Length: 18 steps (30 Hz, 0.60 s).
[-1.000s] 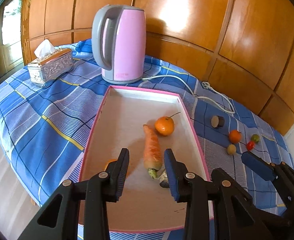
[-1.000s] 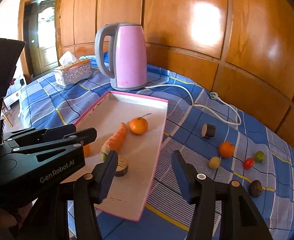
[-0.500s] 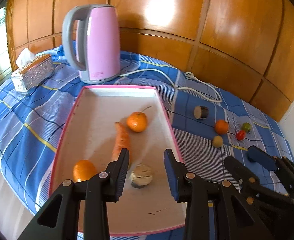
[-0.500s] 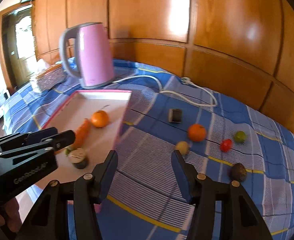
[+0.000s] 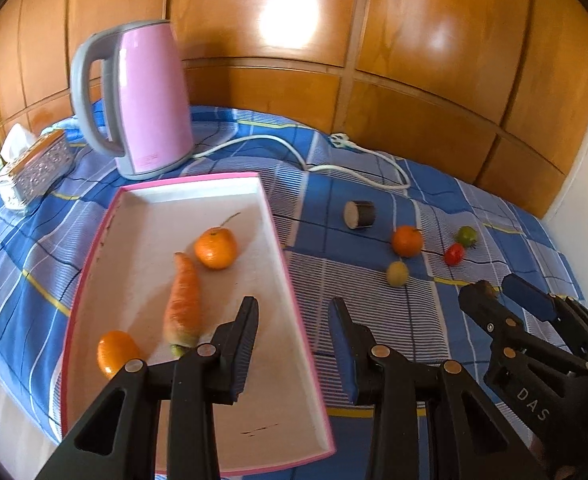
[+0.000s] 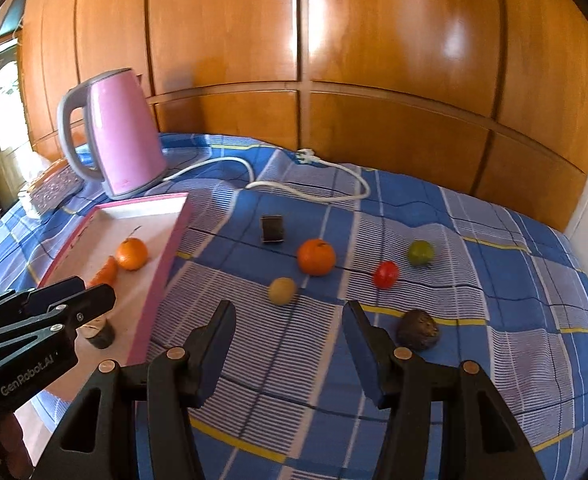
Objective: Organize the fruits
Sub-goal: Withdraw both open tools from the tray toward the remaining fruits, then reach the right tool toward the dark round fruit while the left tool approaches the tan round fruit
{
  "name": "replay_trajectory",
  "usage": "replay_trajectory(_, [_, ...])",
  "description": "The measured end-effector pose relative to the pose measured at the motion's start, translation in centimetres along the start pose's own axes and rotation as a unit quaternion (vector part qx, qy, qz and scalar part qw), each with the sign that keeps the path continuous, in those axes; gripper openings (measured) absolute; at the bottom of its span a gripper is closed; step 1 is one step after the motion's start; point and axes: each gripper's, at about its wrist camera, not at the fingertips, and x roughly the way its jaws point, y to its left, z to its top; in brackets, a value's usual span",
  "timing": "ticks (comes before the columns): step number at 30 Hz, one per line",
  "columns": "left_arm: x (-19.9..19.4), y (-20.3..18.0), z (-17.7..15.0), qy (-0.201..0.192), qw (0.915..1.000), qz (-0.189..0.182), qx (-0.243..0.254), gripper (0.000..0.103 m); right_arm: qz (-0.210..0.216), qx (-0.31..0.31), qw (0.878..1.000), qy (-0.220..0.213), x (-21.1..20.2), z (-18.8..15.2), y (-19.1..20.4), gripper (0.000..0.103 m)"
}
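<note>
I have both grippers spread apart and holding nothing: my left gripper hangs over the pink-rimmed tray holding a carrot and tangerines, my right gripper above the loose yellowish fruit on the checked cloth.

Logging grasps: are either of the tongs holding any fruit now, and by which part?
Nothing is held. Both the left tongs and right tongs are open and empty.
</note>
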Motion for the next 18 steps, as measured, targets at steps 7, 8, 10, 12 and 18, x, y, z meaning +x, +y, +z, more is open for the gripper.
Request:
replay_trajectory(7, [0.7,-2.4,0.1,0.007,0.9996,-0.013,0.022,0.037,-0.013,0.020,1.000,0.002,0.1,-0.4,-2.0,0.056])
replay_trajectory(8, [0.7,-2.7,0.1,0.008,0.9995,-0.015,0.025,0.037,-0.015,0.023,1.000,0.003,0.1,-0.4,-2.3,0.056])
replay_trajectory(10, [1.0,-3.4,0.1,0.011,0.9993,-0.018,0.032,0.037,-0.017,0.029,0.999,0.004,0.2,-0.4,-2.8,0.056])
replay_trajectory(12, [1.4,-4.1,0.1,0.013,0.9989,-0.021,0.040,0.037,-0.020,0.034,0.999,0.005,0.3,-0.5,-3.4,0.056])
replay_trajectory(18, [2.9,-5.8,0.1,0.027,0.9977,-0.030,0.055,0.037,-0.034,0.058,0.998,0.021,1.2,-1.3,-5.7,0.056])
